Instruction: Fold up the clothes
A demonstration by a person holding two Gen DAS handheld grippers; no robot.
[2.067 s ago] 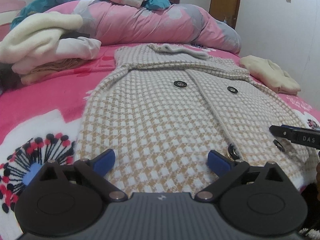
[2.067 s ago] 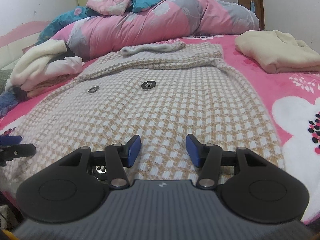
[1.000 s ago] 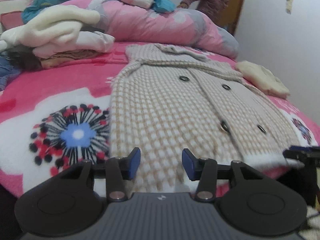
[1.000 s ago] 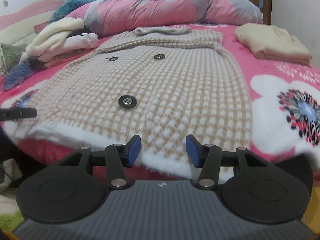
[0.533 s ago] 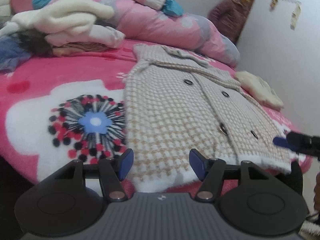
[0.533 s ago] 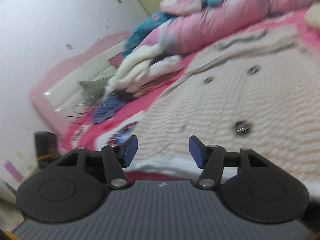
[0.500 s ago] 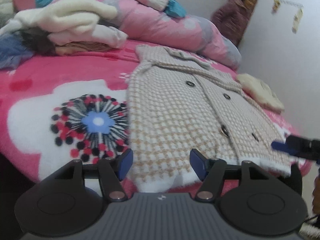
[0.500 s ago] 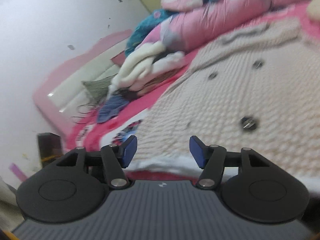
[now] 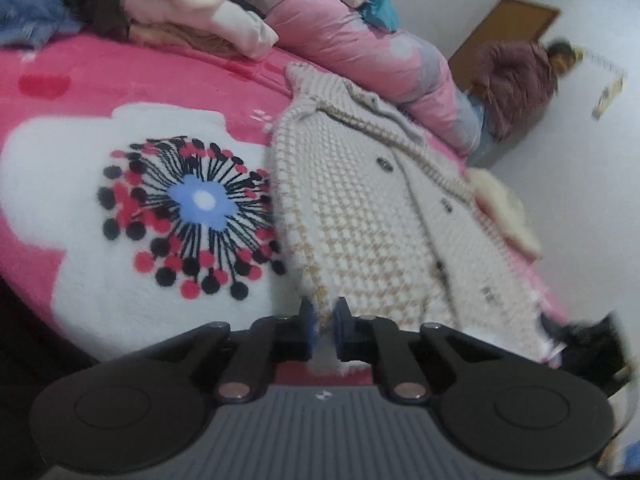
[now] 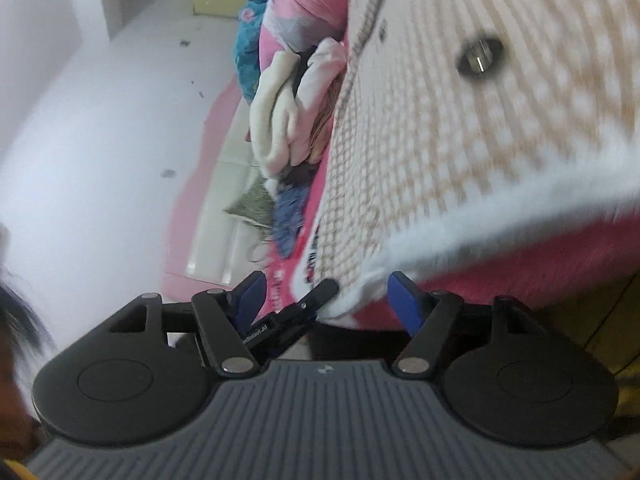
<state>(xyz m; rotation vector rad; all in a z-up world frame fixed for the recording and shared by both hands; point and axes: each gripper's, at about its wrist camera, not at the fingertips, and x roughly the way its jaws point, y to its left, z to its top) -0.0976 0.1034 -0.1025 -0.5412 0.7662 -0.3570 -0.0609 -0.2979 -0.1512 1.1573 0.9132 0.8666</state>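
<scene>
A beige and white checked cardigan [image 9: 360, 200] with dark buttons lies flat, front up, on the pink bed blanket [image 9: 80, 80]. My left gripper [image 9: 323, 312] is shut on the white fluffy hem at the cardigan's near left corner. My right gripper [image 10: 325, 280] is rolled far over at the bed's edge, its jaws opening. The cardigan's hem [image 10: 460, 232] runs between its blue fingertips [image 10: 400, 288] in the picture, and the pads do not press on it. One black finger of the left gripper [image 10: 296, 312] shows there too, at the hem's end.
A heap of unfolded clothes [image 9: 180, 8] and a rolled pink duvet [image 9: 360, 52] lie at the head of the bed. A folded cream garment [image 9: 504, 208] sits at the far right edge. A person in a dark red jacket [image 9: 520, 80] stands by the door.
My left gripper has shut on the cardigan's hem and its view has tilted. My right gripper has rolled over, sunk to the bed's edge, and its jaws stand wider.
</scene>
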